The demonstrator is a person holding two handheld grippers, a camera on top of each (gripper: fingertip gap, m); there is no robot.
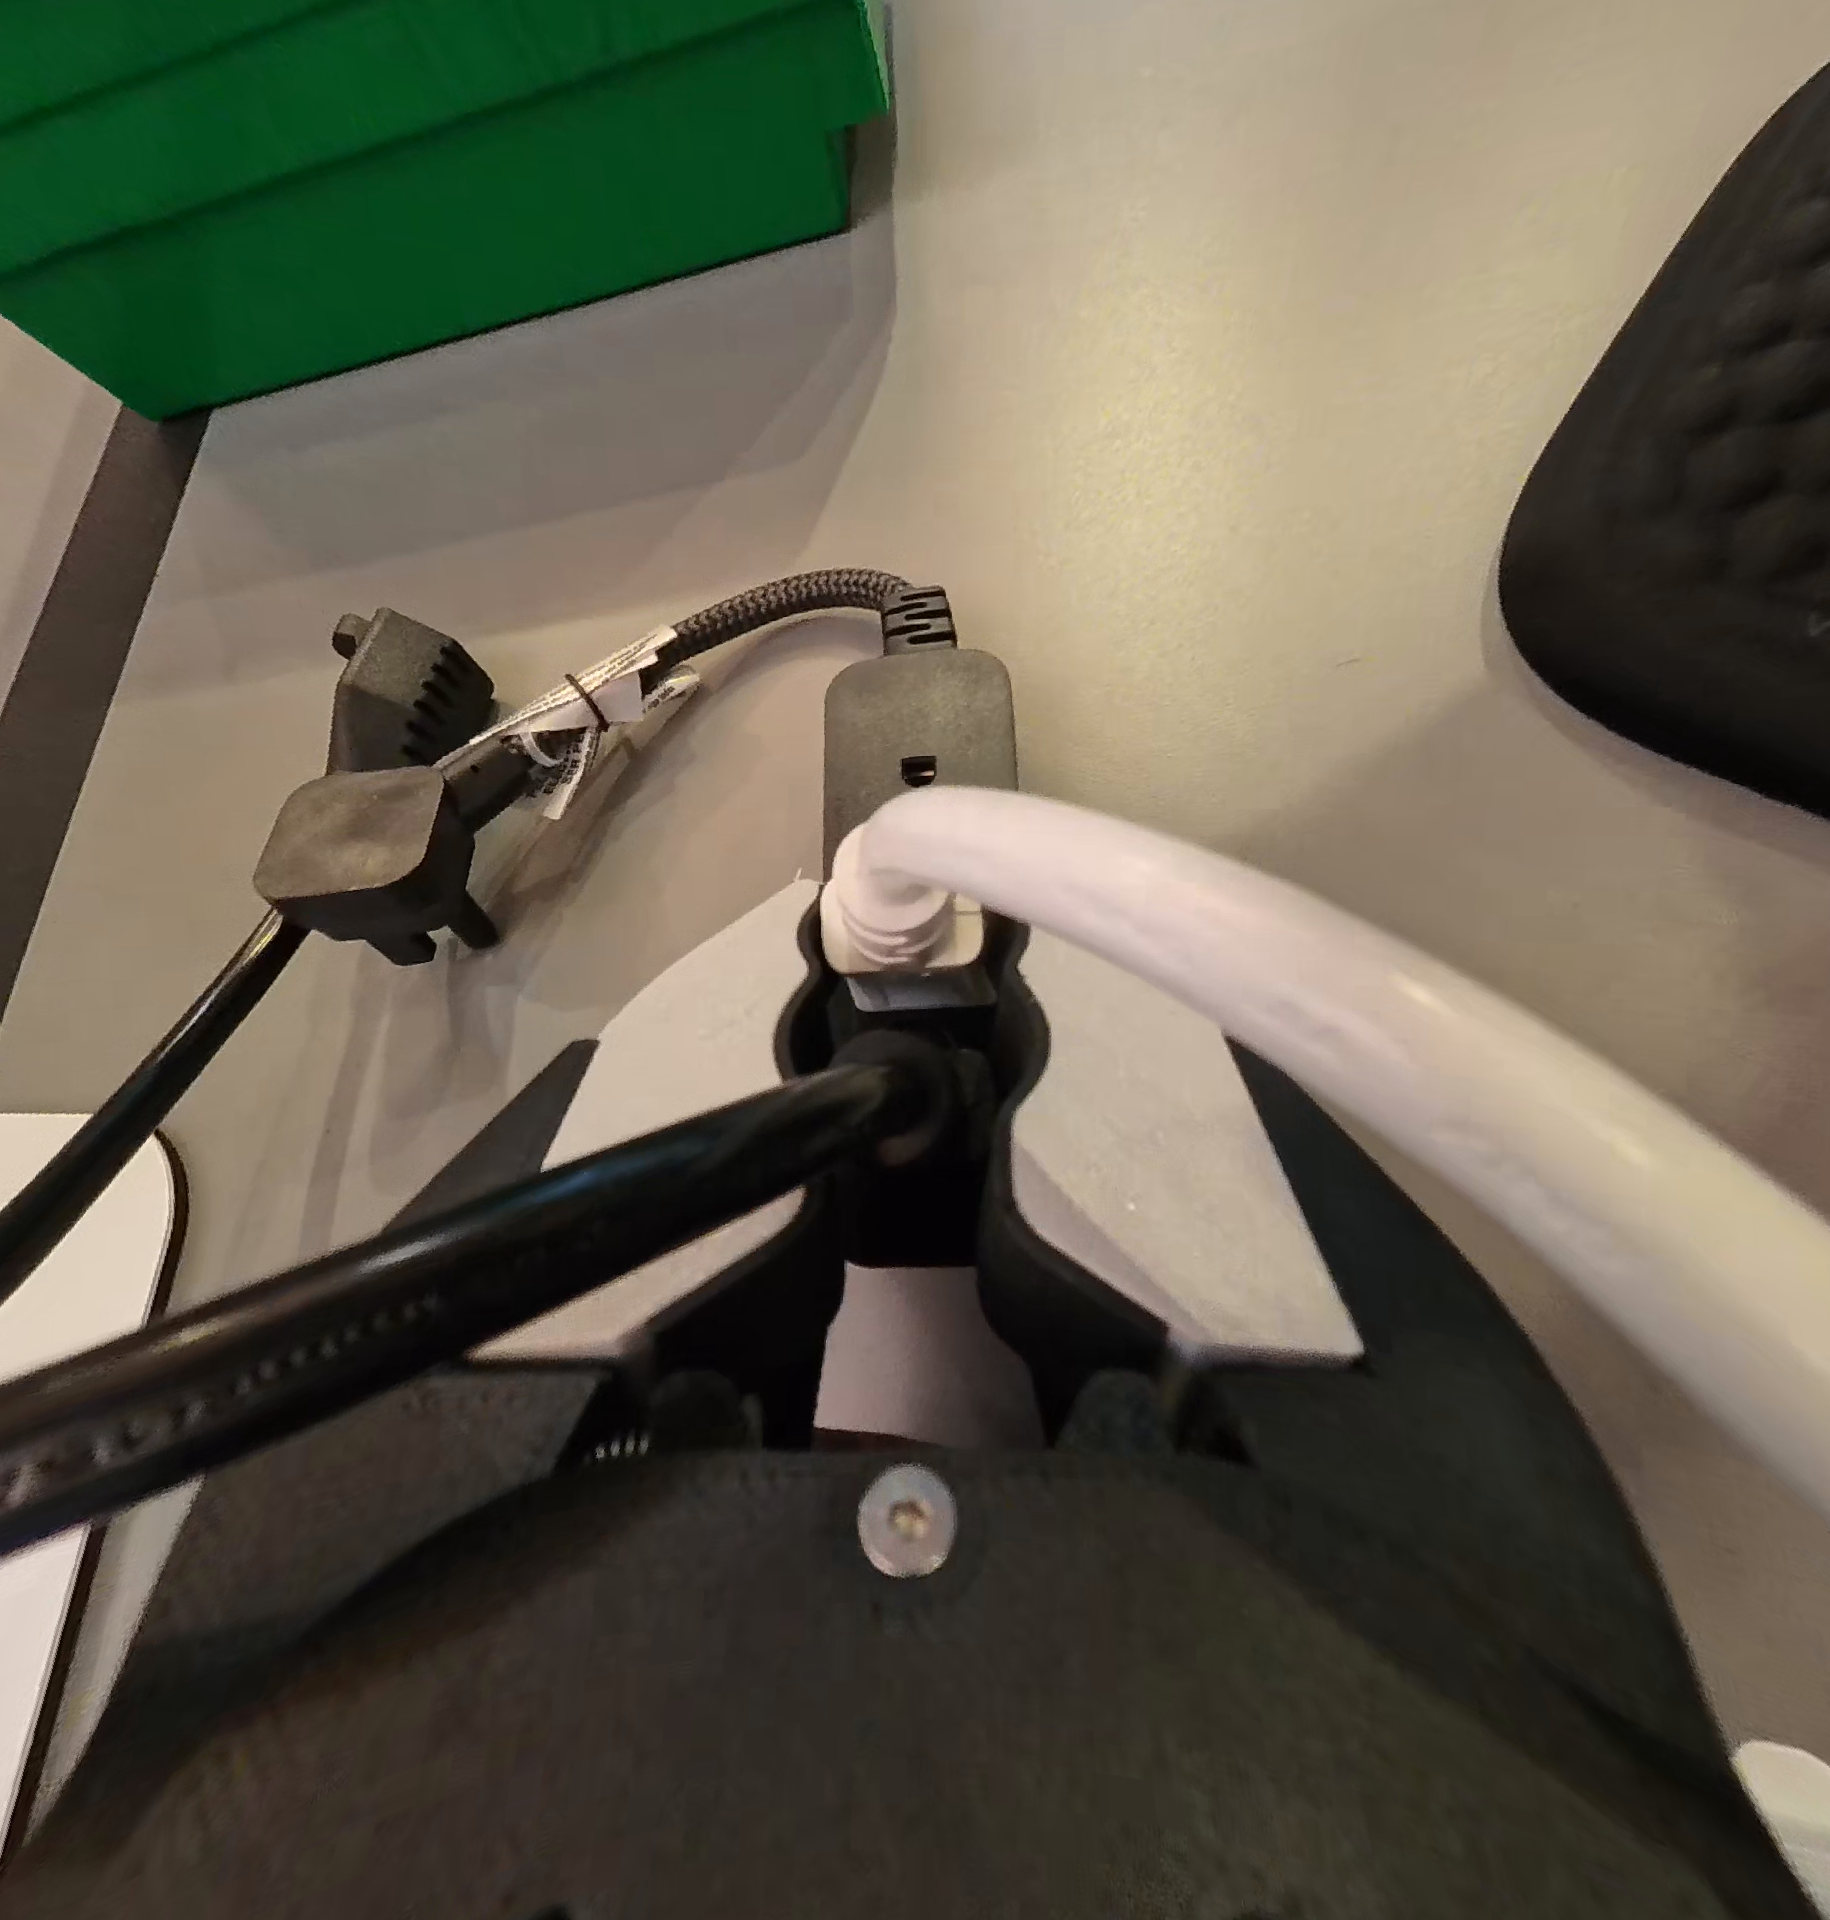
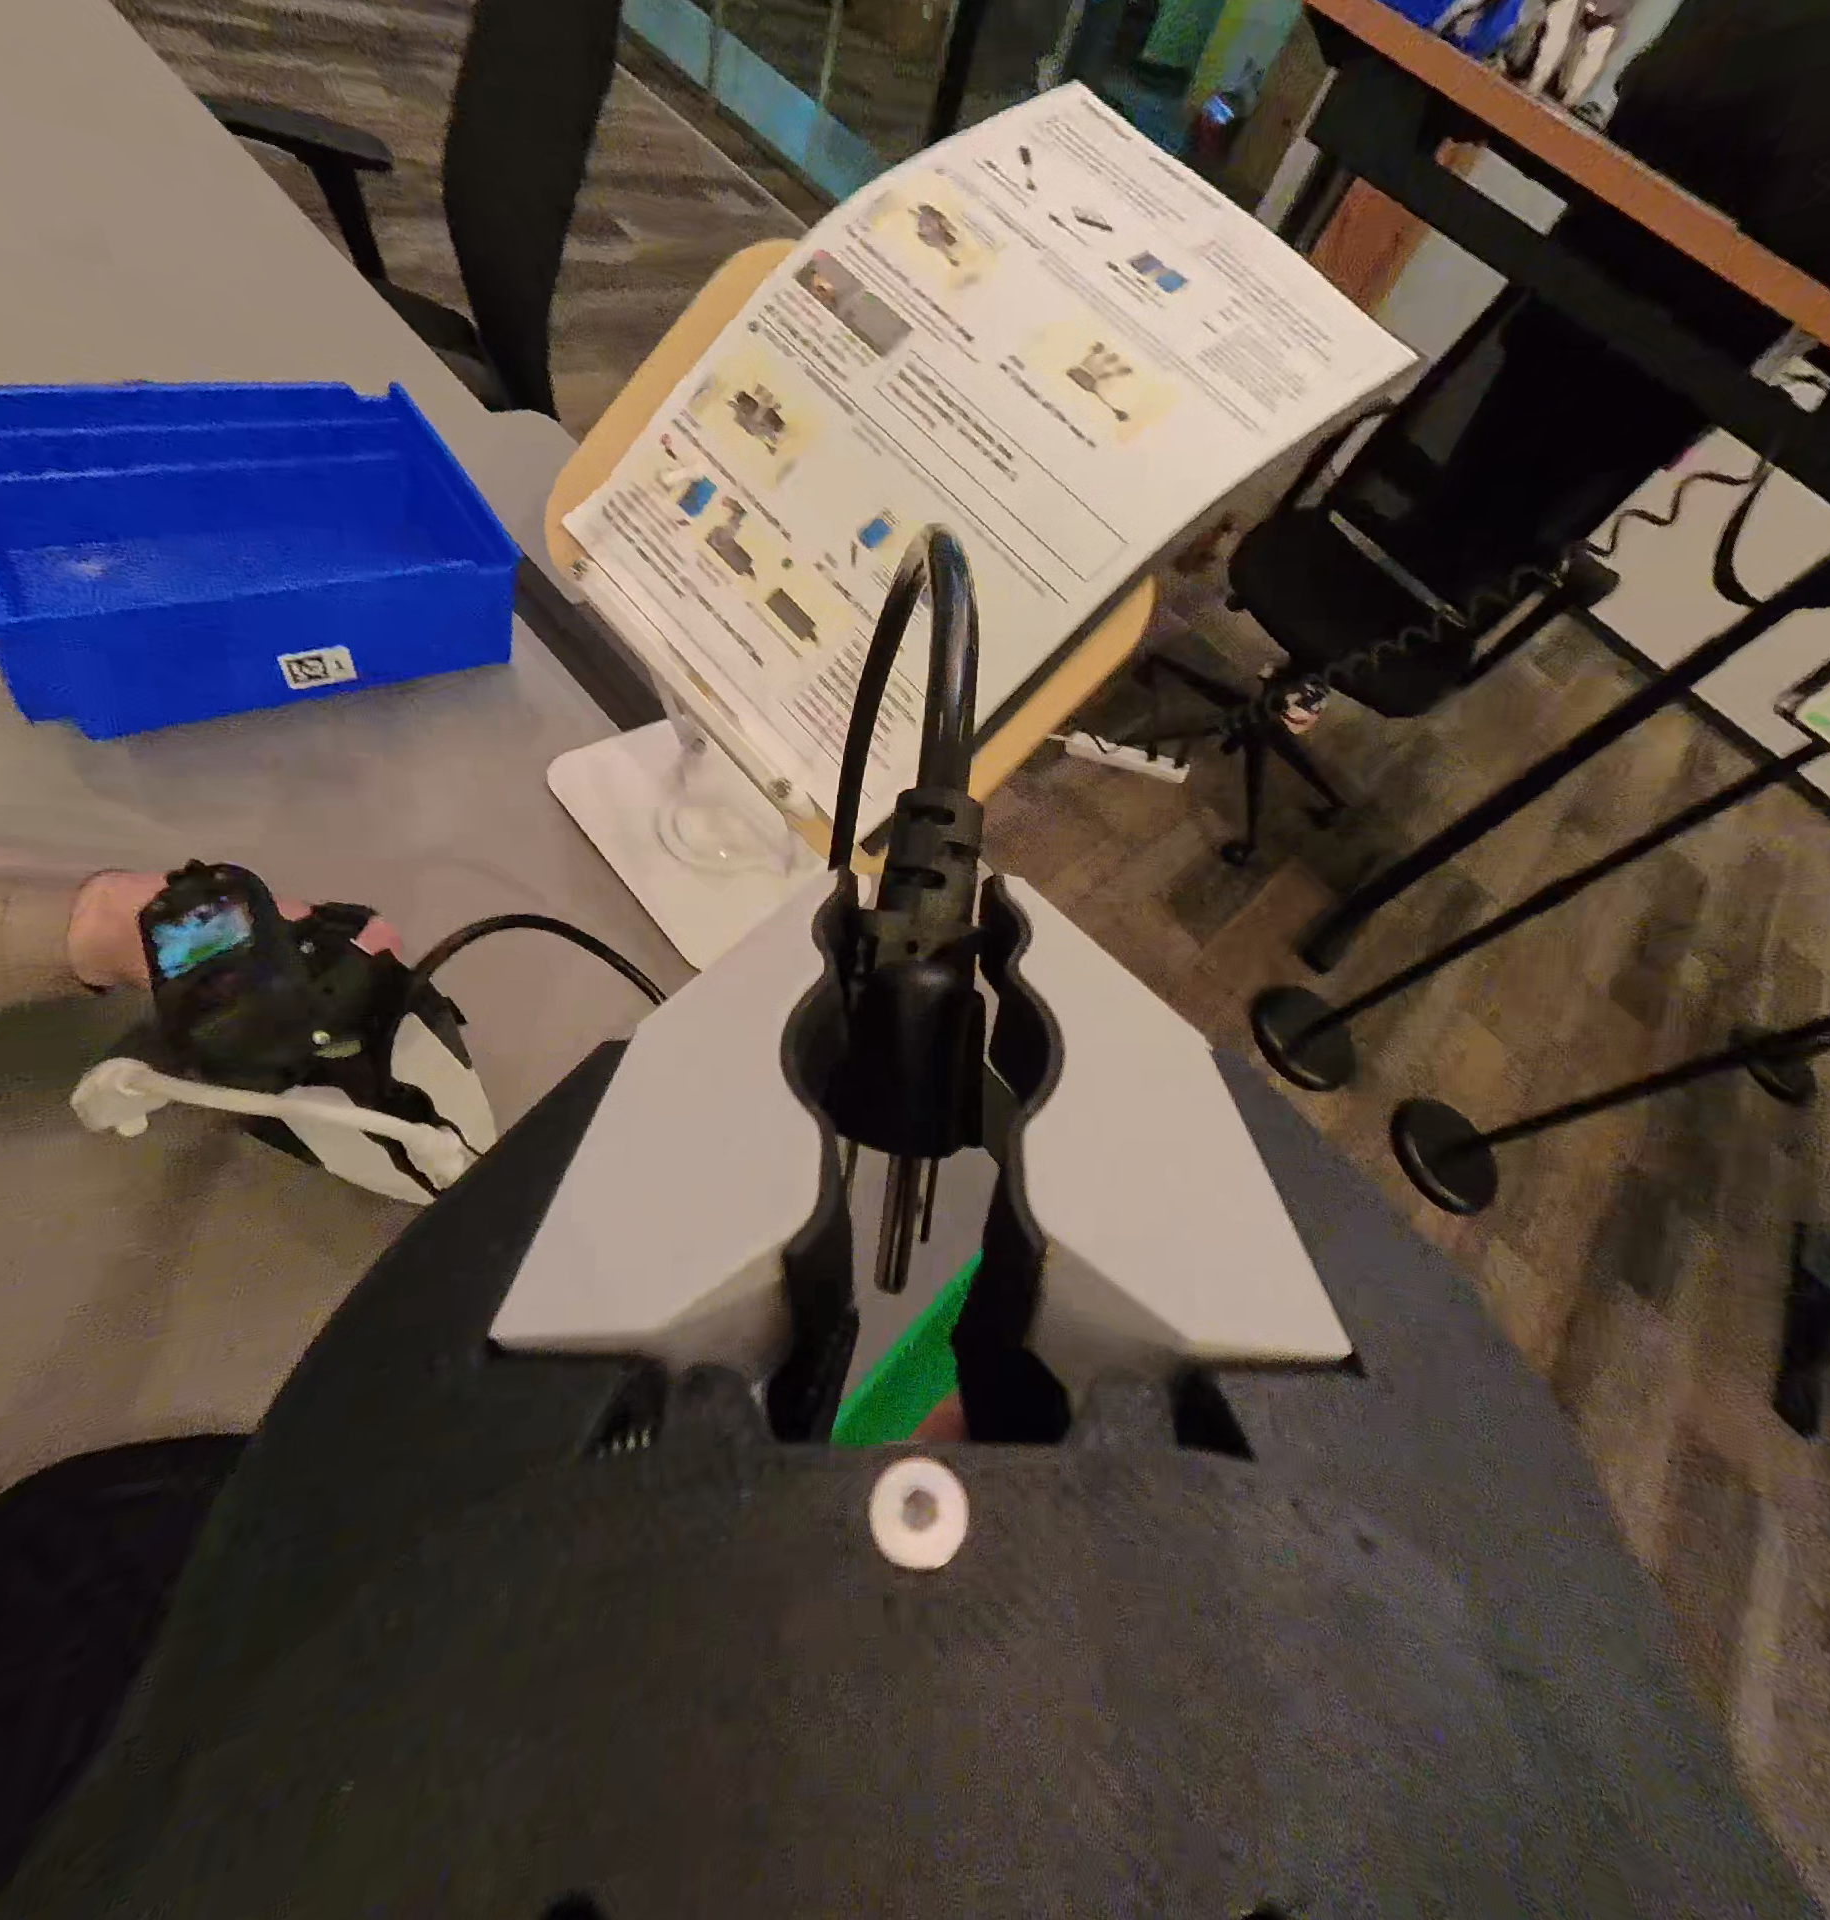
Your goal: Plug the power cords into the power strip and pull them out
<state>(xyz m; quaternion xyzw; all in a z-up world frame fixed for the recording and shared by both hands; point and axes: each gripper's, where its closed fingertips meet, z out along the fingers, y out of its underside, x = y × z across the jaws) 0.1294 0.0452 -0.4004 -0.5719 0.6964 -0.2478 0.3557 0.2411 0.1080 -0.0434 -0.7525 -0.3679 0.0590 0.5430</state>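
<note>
In the left wrist view my left gripper [image 1: 906,966] is shut on a narrow black power strip [image 1: 916,738] lying on the grey table. A white cord's plug [image 1: 895,930] and a black cord's plug [image 1: 911,1117] sit in the strip between my fingers. The strip's braided cable [image 1: 786,613] runs off to the left. Two loose black plugs [image 1: 360,857] lie on the table left of the strip. In the right wrist view my right gripper [image 2: 916,935] is shut on a black plug [image 2: 906,1049], held in the air with its prongs toward the camera. Its cord [image 2: 932,644] arches up and back.
A green bin [image 1: 371,177] stands at the far left and a black textured pad [image 1: 1742,468] at the right. The right wrist view shows a blue bin [image 2: 215,551], an instruction sheet on a stand [image 2: 973,416], the left gripper in a hand [image 2: 256,997], chairs and floor beyond the table edge.
</note>
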